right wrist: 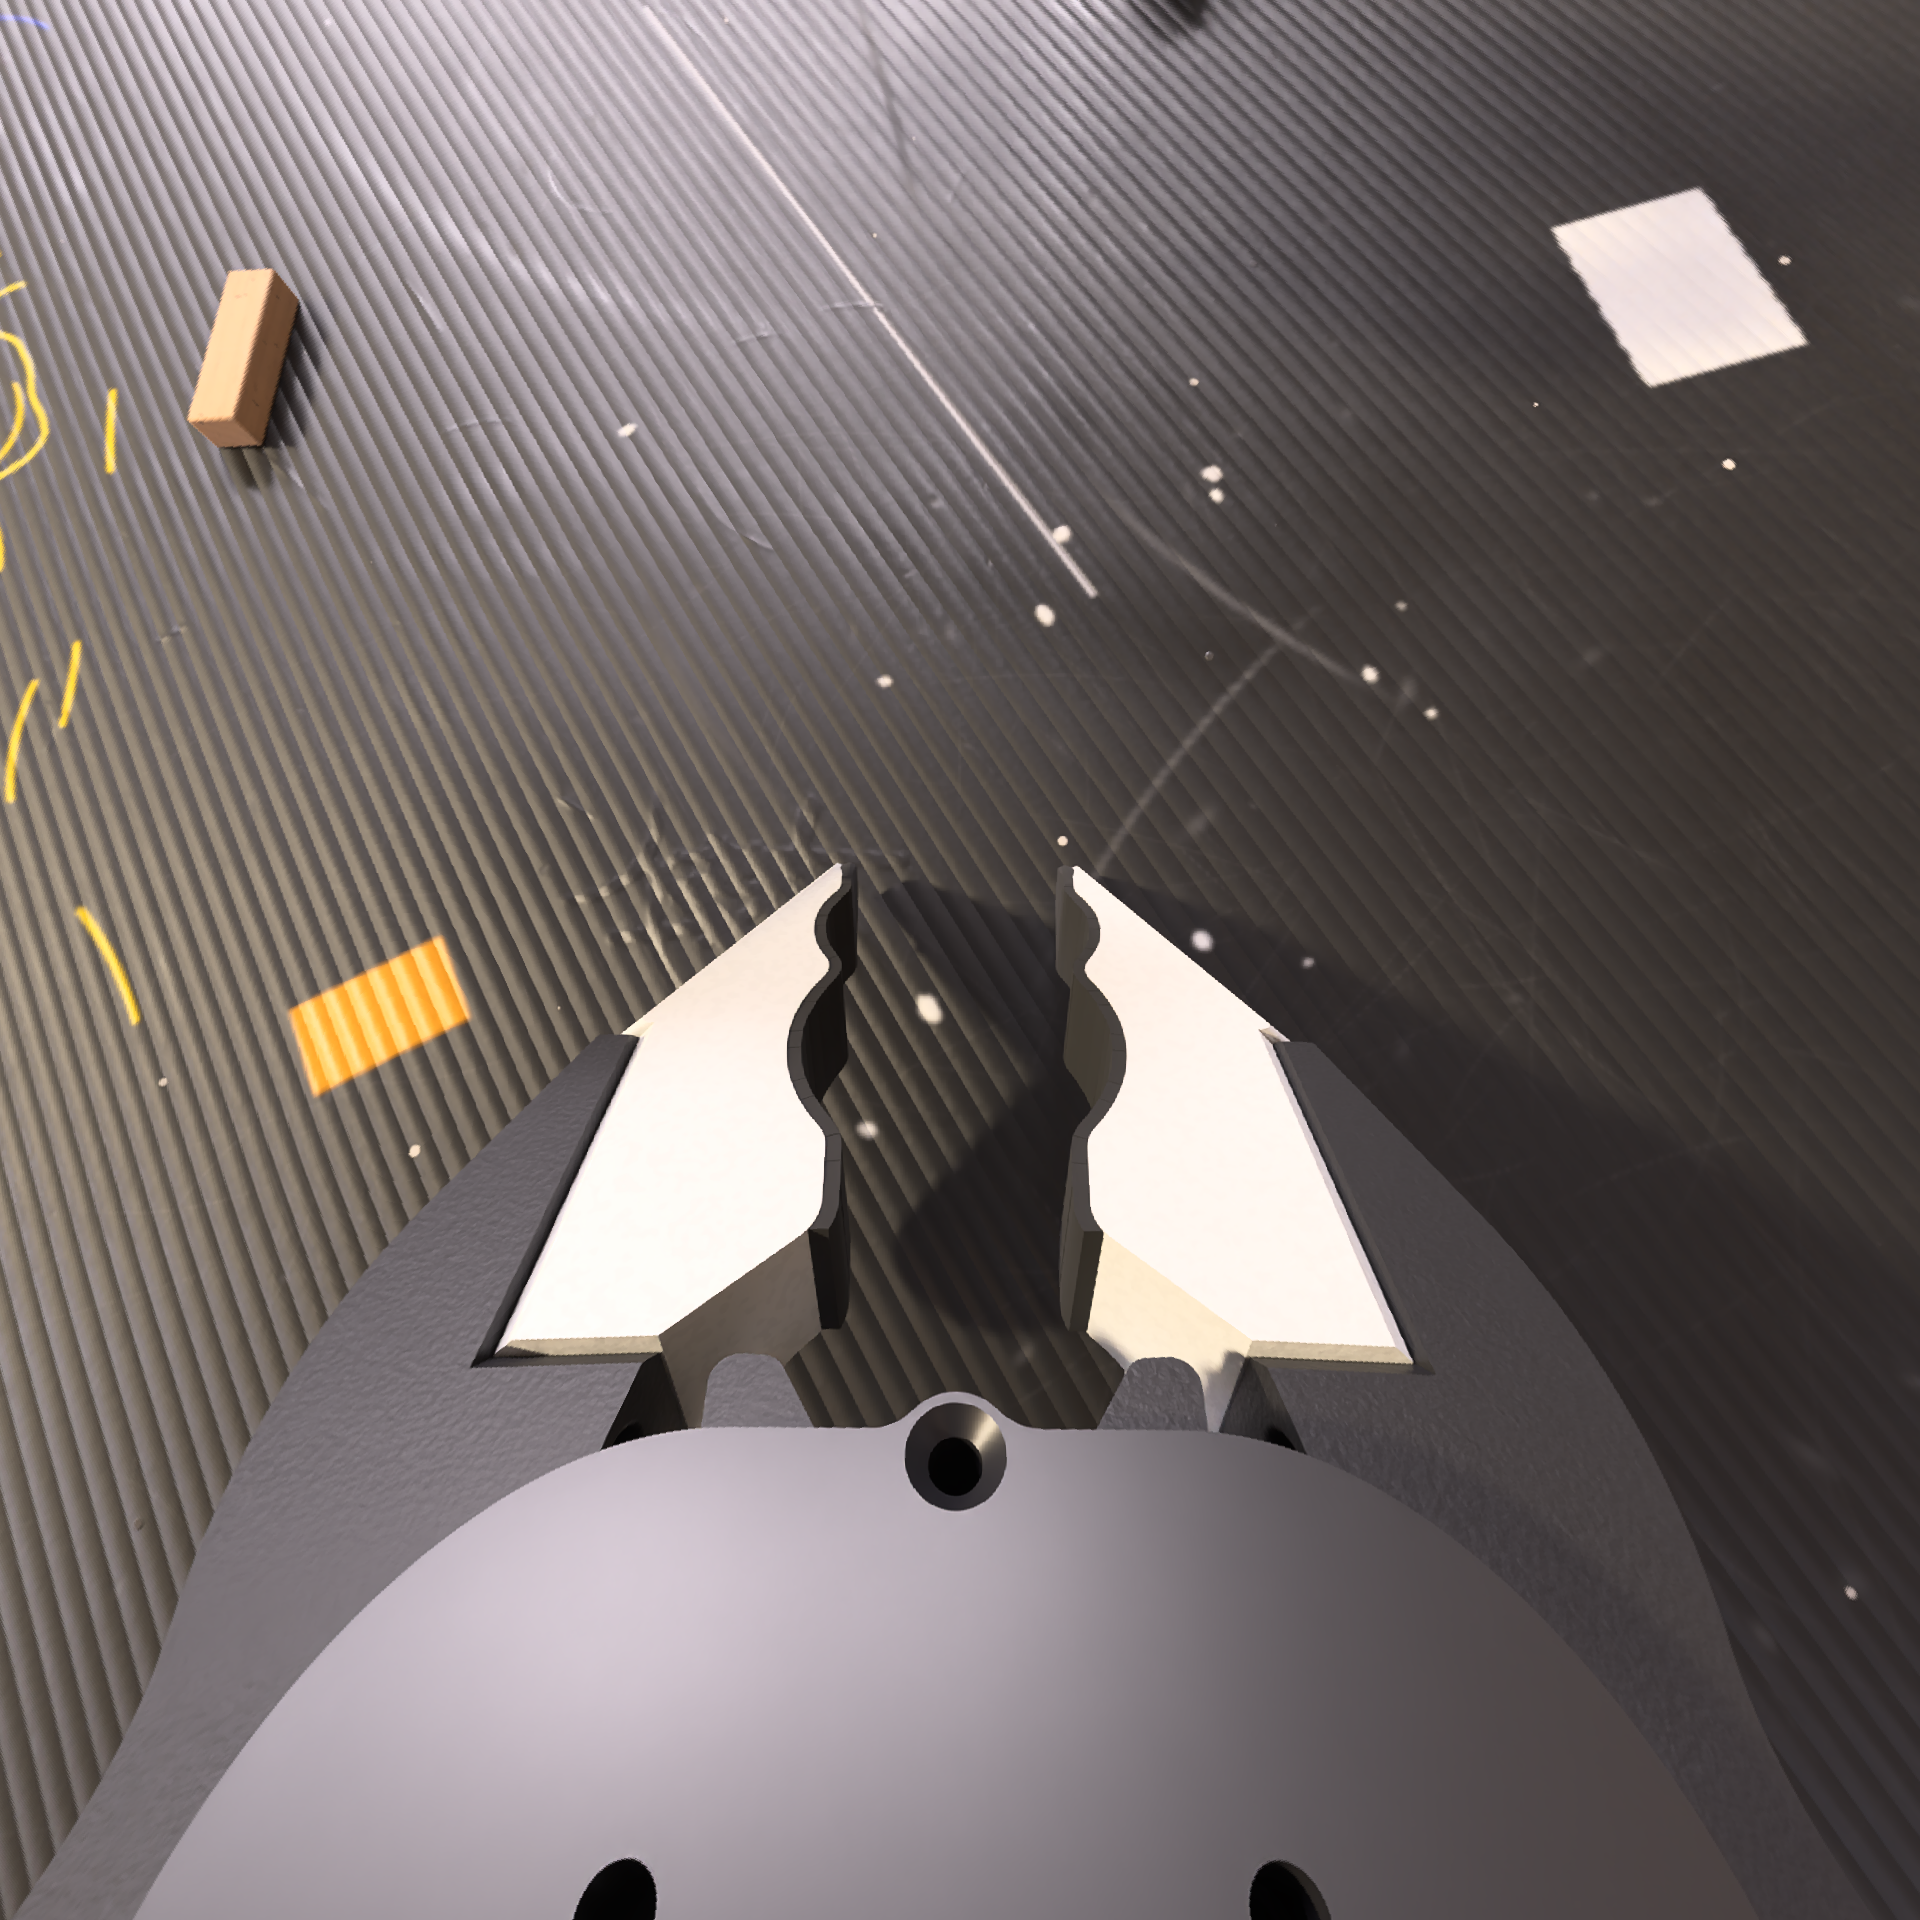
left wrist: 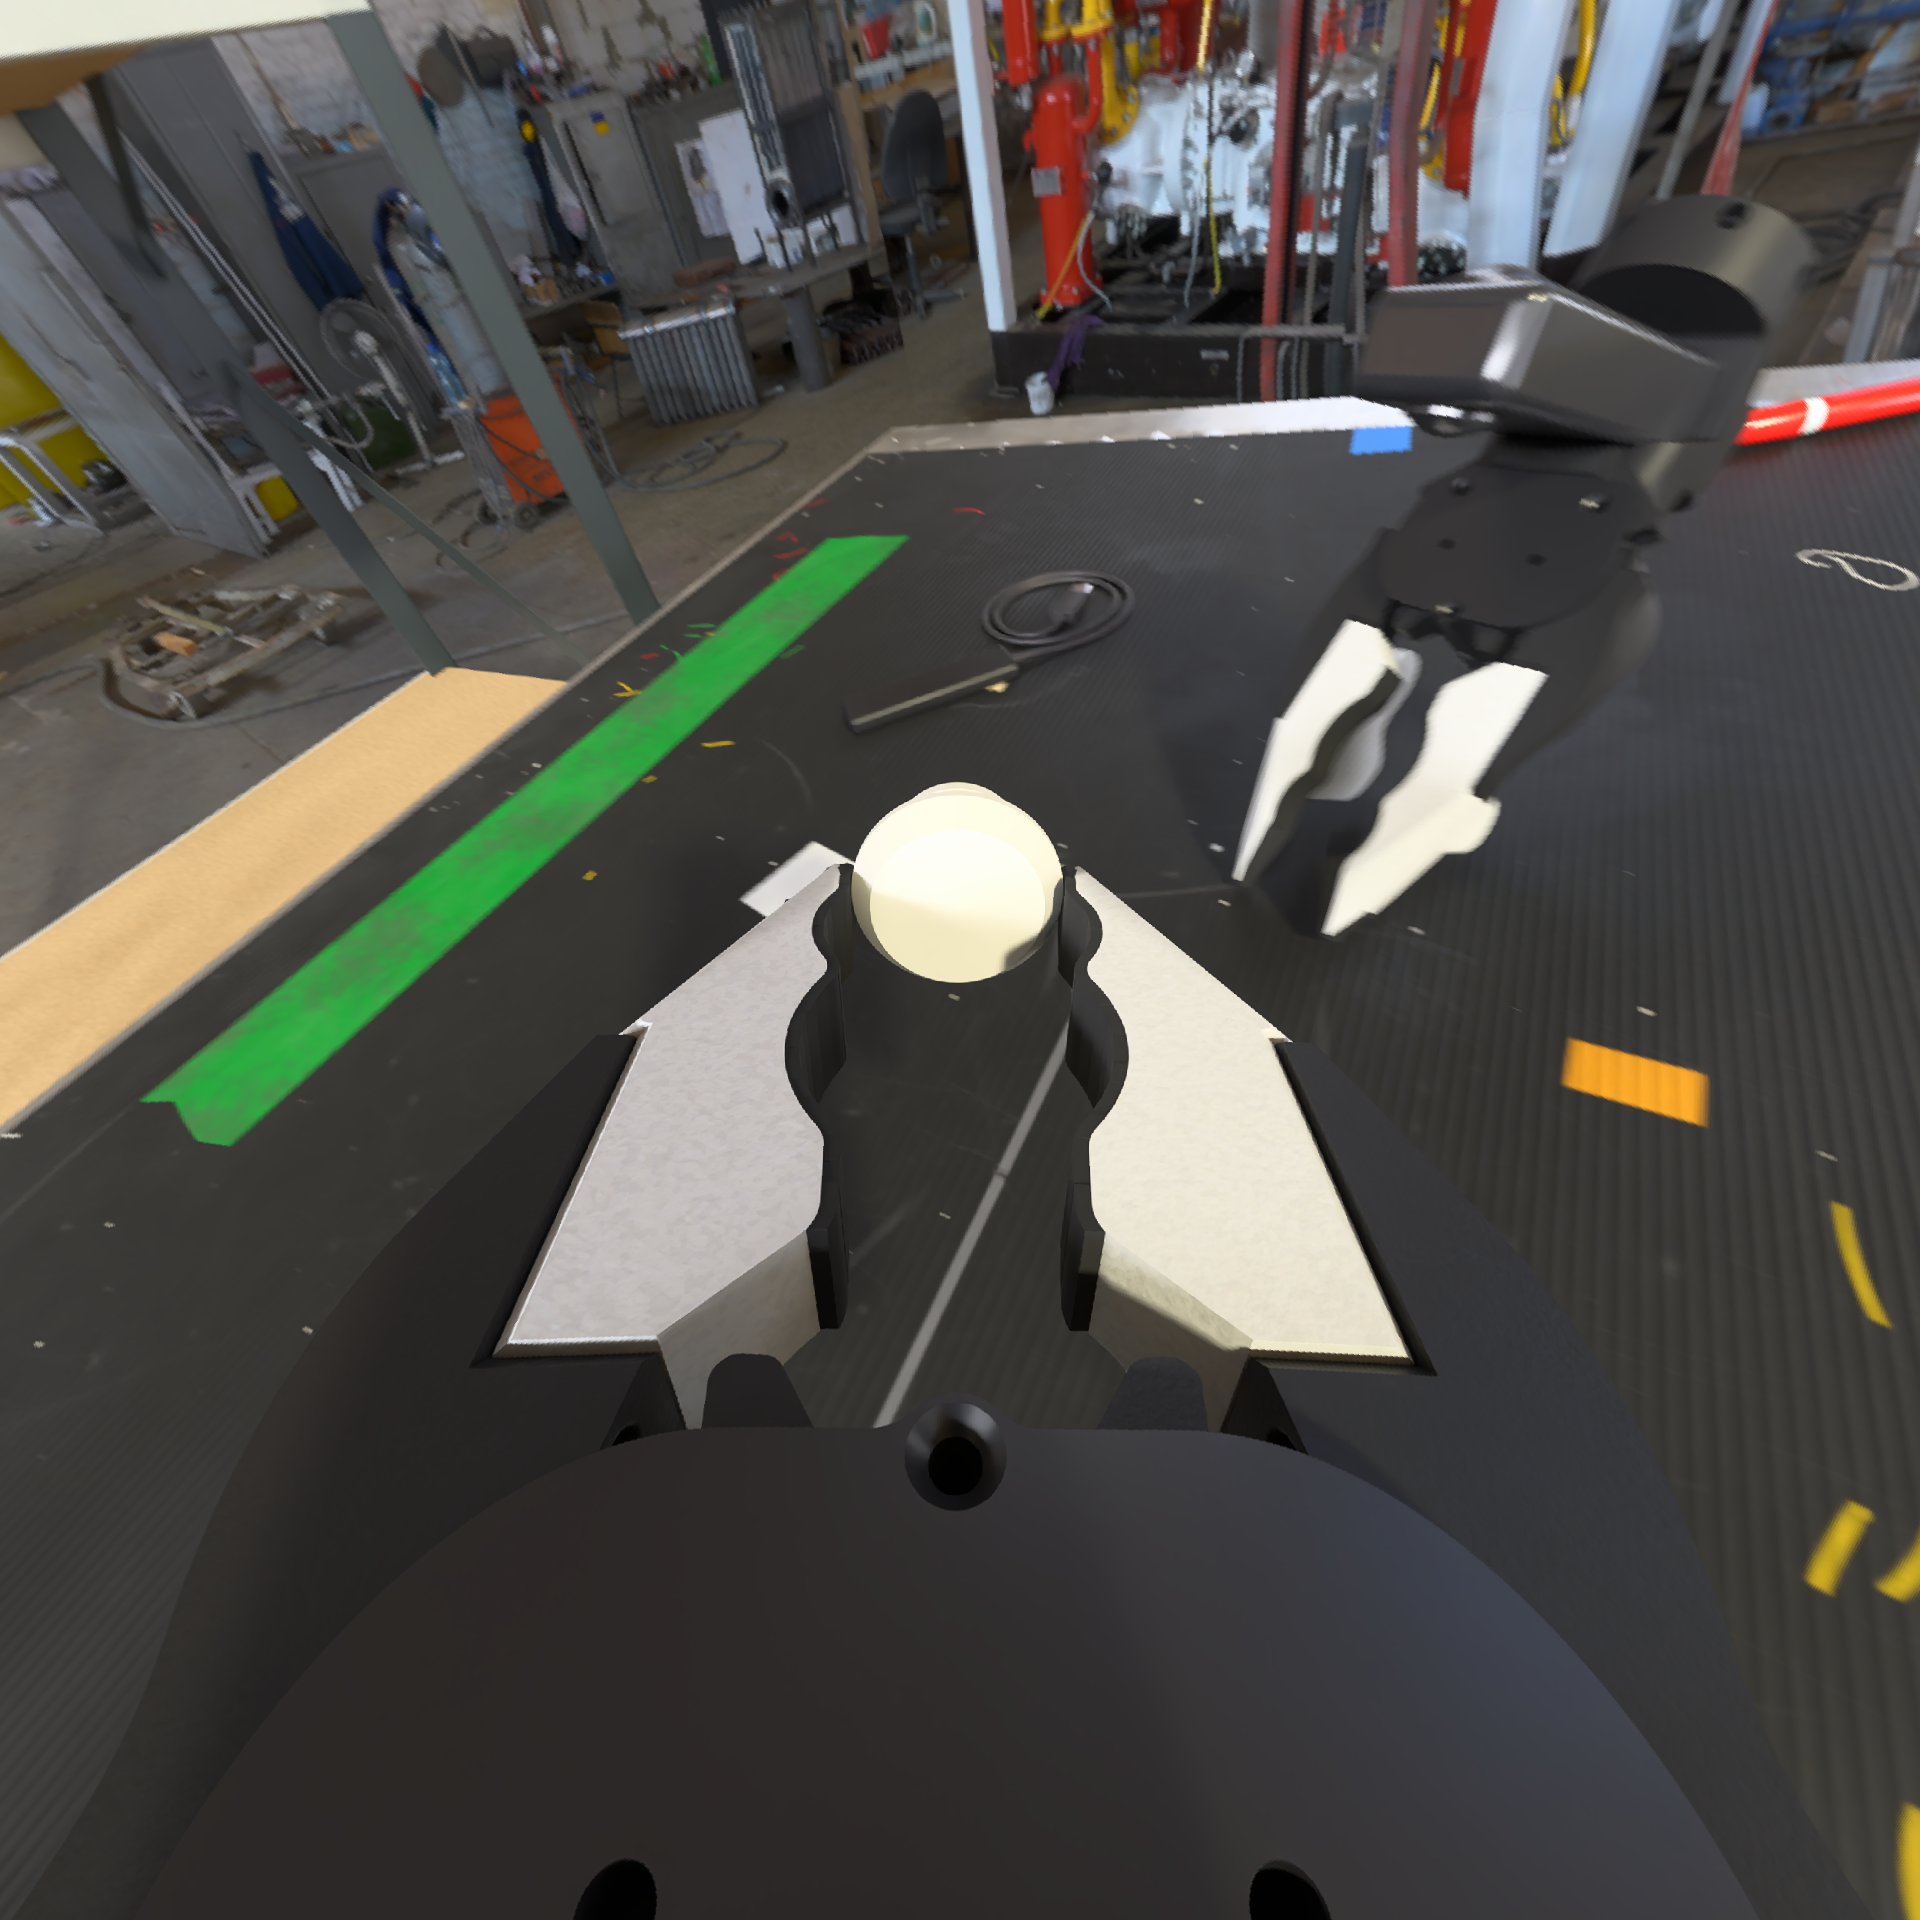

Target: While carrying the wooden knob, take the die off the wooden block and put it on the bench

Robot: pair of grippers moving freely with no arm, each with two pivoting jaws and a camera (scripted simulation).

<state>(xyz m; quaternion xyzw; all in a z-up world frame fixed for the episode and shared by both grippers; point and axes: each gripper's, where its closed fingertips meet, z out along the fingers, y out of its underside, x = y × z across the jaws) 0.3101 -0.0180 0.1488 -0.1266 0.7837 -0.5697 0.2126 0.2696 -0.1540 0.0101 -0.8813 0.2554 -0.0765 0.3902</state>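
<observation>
Pale wooden knob (left wrist: 954, 891) sitting clamped at left tool (left wrist: 956, 883) tips. Right tool (right wrist: 956, 883) hovering, fingers apart, holding nothing. Wooden block (right wrist: 243, 358) lying bare on surface (right wrist: 1351, 935); die unseen.

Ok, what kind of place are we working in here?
Most likely an industrial workshop. Behind the dark ribbed bench stand red and white machinery, a grey metal cabinet and an office chair, with scrap on the concrete floor.
</observation>
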